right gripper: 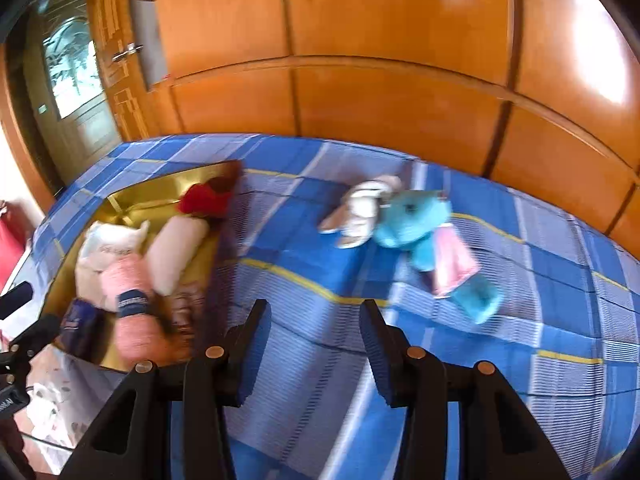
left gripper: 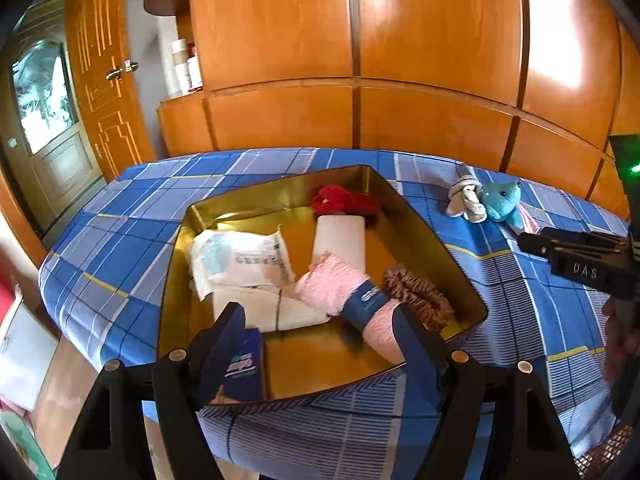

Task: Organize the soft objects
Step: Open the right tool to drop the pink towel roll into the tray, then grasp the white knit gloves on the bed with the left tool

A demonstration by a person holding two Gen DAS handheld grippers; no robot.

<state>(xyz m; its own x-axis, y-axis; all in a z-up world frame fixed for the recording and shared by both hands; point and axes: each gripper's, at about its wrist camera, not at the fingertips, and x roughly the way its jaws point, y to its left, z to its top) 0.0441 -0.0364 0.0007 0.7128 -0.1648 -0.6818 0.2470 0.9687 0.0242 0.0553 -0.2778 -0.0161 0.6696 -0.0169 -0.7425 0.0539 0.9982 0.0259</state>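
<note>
Right gripper [right gripper: 316, 344] spread, empty, low over the bed [right gripper: 320, 380]. Blue plush elephant [right gripper: 416, 222] lies ahead and right of it, touching the white plush [right gripper: 362, 208]; right hand looks nearer. Its long axis runs diagonally: head far-left, legs near-right. Left gripper [left gripper: 318, 344] spread, empty, over the gold tin [left gripper: 440, 248] near the pink towel roll [left gripper: 340, 284].

Place: a bedroom in a home.
Bed: a bed [left gripper: 120, 240] under a blue plaid sheet fills the middle of both views.
Wardrobe: a glossy orange-brown wooden wardrobe [left gripper: 400, 40] runs along the wall behind it.
Door: a panelled wooden door [left gripper: 108, 80] with a metal handle stands at the left.
Shelf: bottles [left gripper: 186, 66] sit in an open wardrobe nook.
</note>
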